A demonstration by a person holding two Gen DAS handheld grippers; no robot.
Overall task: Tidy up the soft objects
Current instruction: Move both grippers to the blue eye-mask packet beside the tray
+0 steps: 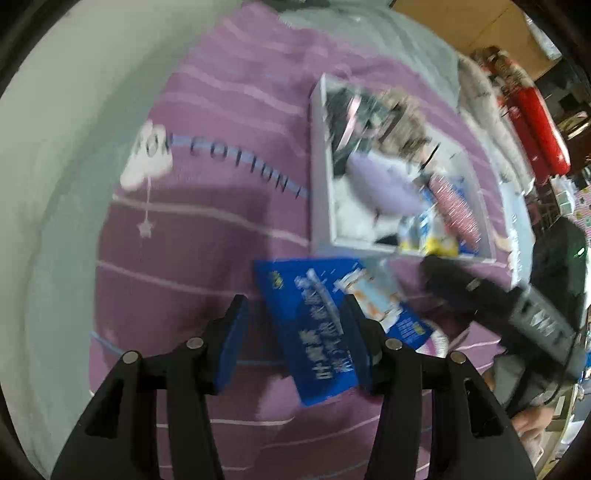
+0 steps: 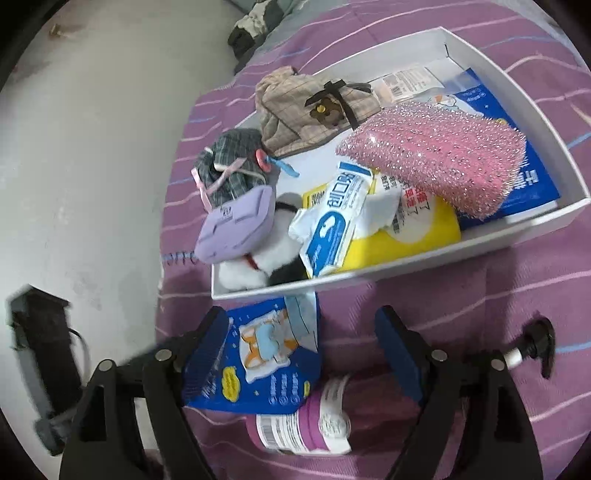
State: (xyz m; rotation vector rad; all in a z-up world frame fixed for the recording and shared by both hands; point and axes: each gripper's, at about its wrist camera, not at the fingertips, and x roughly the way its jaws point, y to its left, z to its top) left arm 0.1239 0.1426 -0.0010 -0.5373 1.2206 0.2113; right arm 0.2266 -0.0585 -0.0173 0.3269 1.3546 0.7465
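A white tray (image 2: 406, 269) sits on a purple striped blanket (image 2: 498, 295) and holds soft items: a pink glittery sponge (image 2: 439, 155), a beige plaid hat (image 2: 314, 107), a lilac pouch (image 2: 236, 229), a white-and-blue packet (image 2: 332, 225) and a yellow pack (image 2: 406, 236). A blue packet (image 2: 258, 365) lies on the blanket just in front of the tray, with a purple roll (image 2: 303, 424) beside it. My right gripper (image 2: 306, 354) is open above both. In the left wrist view, my left gripper (image 1: 295, 339) is open over the same blue packet (image 1: 314, 332). The tray (image 1: 321, 206) lies beyond.
A white wall or floor (image 2: 92, 147) borders the blanket on the left. A dark bundle of cloth (image 2: 258, 22) lies at the far edge. A red cylinder (image 1: 535, 125) and cluttered shelves stand at the right. My right gripper's black body (image 1: 498, 306) shows near the tray's corner.
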